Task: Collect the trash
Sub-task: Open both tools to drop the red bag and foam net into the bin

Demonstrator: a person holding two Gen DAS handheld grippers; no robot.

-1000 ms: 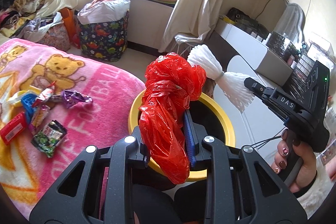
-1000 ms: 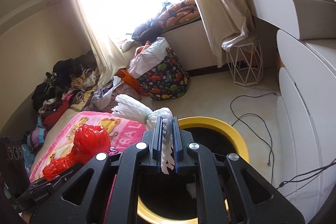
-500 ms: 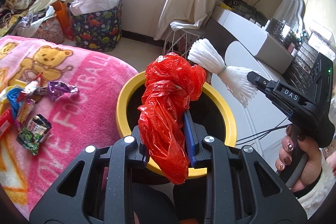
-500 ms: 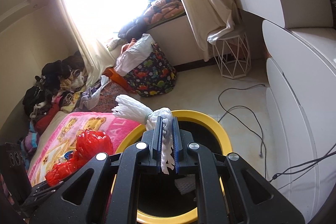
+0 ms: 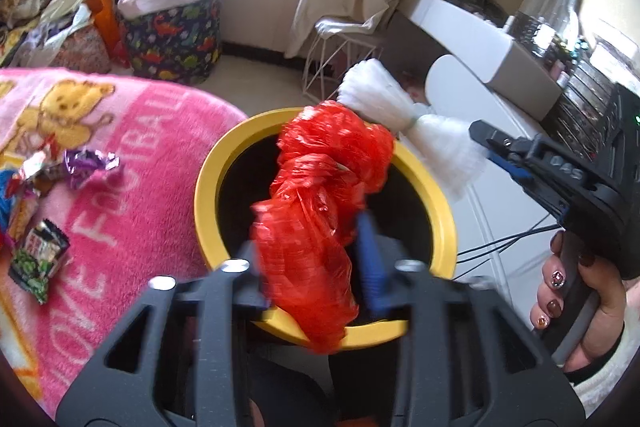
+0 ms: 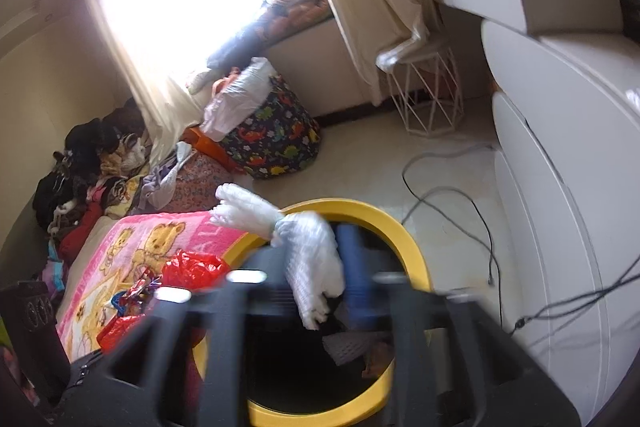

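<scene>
Mid-drop, two pieces at once. Left gripper (image 5: 312,267) opening above the yellow bin (image 5: 208,183), its fingers parting with the crumpled red plastic bag (image 5: 320,211) between them, hanging over the bin's dark mouth and not yet fallen. Right gripper (image 6: 316,295) likewise opening, the white foam netting (image 6: 308,251) loose between its fingers, also poised over the bin's mouth. Probably no real grip left on either piece, though motion blur around both sets of fingers leaves contact hard to judge.

Already inside the bin: something pale and netted at the bottom, barely readable against the black interior.

Left to do: candy wrappers (image 5: 44,211) scattered on the pink bear blanket (image 5: 132,187) covering the bed, just beside the bin; at least a purple foil one and a green packet, with more cut off at the frame edge. Count uncertain.

Hidden or unclear: bin depth and contents mostly lost in shadow; lower bin rim masked by the gripper bodies; window glare washing out the sill; clutter by the curtain too small to sort into trash or belongings.
</scene>
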